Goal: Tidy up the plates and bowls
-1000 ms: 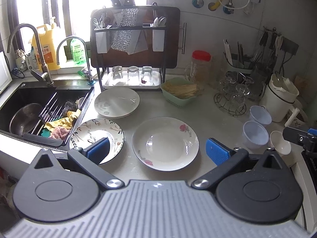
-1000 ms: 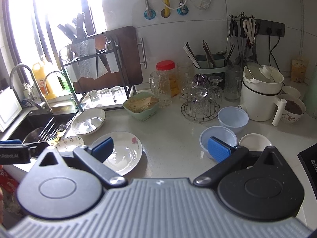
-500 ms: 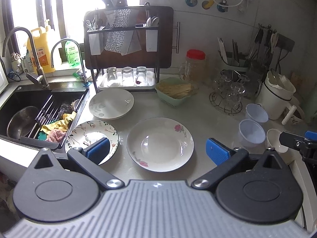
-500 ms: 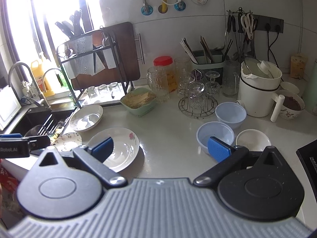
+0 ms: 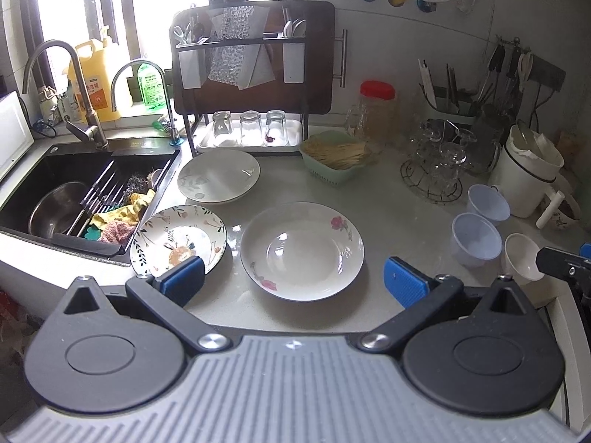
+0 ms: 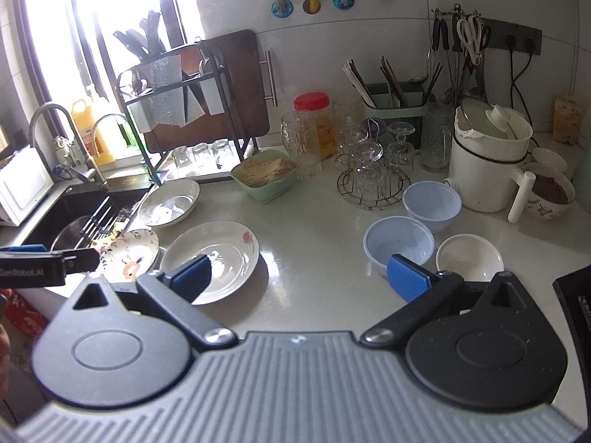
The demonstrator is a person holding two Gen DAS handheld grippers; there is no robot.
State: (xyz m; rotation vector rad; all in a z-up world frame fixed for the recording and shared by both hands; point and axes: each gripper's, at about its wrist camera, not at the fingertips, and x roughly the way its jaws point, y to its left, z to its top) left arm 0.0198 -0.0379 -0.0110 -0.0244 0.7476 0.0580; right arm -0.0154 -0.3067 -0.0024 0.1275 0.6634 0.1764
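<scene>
On stone counter, round glossy plates

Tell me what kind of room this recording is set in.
A home kitchen, most likely. A black sink with two faucets sits under a window, a dish rack holds upturned glasses, and plates such as the rose-patterned plate lie on the white countertop.

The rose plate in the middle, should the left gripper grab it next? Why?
Probably yes. The left gripper is open and empty, with the rose plate lying straight ahead between its fingers. I'd ease forward and down to the plate's near rim. Nothing lies on the plate.
</scene>
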